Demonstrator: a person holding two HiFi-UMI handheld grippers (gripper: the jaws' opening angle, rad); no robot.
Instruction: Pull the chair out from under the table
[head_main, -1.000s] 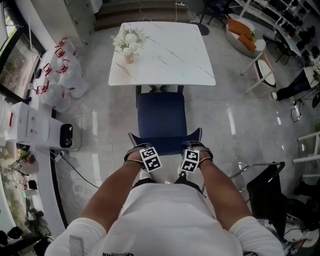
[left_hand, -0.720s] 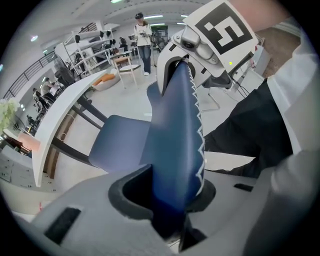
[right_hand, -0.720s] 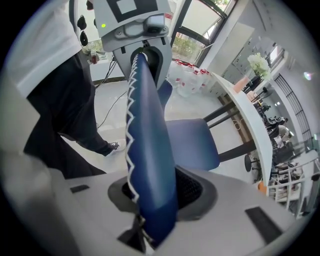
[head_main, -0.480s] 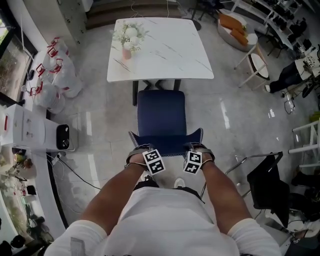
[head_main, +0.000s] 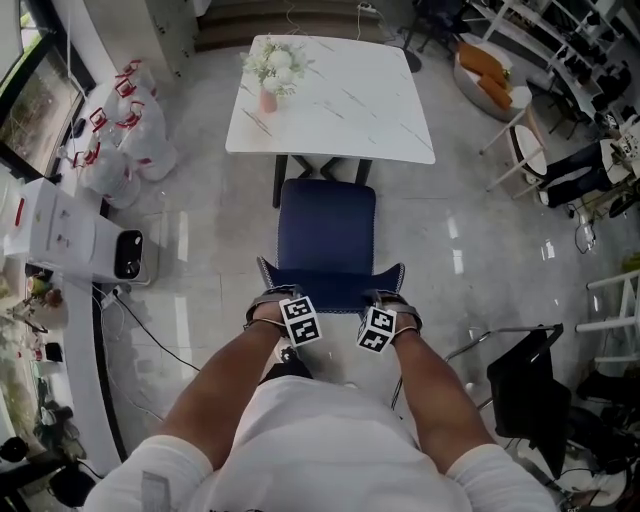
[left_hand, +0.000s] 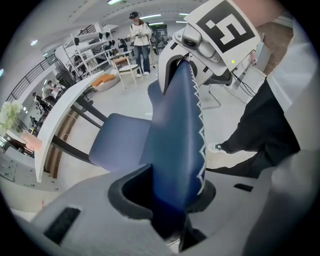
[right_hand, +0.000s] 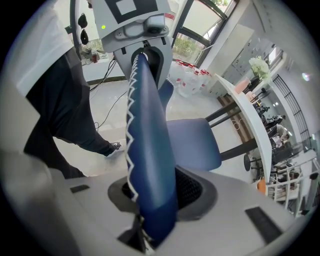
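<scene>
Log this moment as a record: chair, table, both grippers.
chair: blue, seat just outside the table's near edge
table: white, flower vase near its left edge
left gripper: jaws have just been closing, clamped on the backrest top
right gripper: jaws clamped on the backrest top

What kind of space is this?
Probably an open-plan office or showroom lounge: glossy tiled floor, white marble-look square table with a dark blue padded chair, white shelving racks behind.
</scene>
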